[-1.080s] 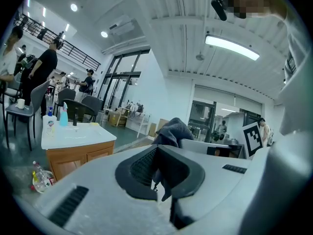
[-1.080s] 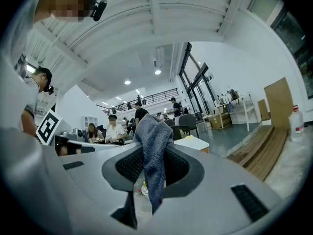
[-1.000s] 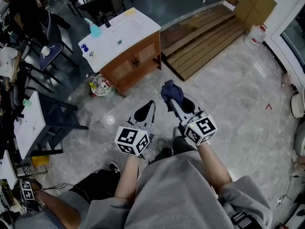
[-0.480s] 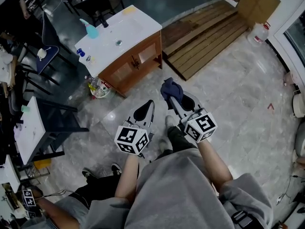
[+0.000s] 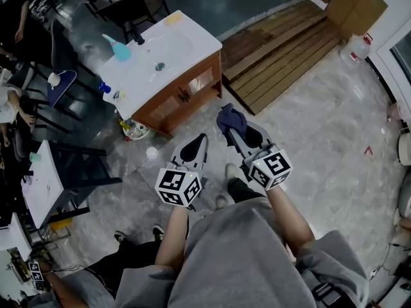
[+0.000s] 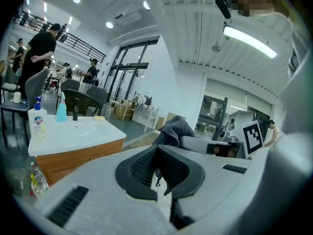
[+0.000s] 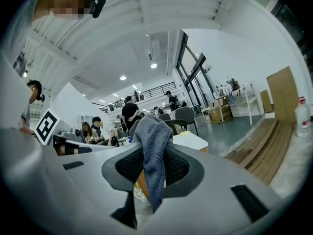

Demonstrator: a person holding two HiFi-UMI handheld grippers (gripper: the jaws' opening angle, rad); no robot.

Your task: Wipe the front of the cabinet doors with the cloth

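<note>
Right gripper (image 5: 235, 135) clamped on cloth (image 5: 228, 118), above the floor (image 5: 321, 120). Left gripper (image 5: 200, 142) jaws closed, empty. Both well apart from cabinet (image 5: 183, 94).

A teal spray bottle (image 5: 121, 49) stands upright, with a yellow sponge (image 5: 173, 18) well apart from it. On the marble floor (image 5: 321, 146) sit a bag of bottles (image 5: 136, 129), a slatted wooden platform (image 5: 289, 50) and a white jug (image 5: 361, 48).
</note>
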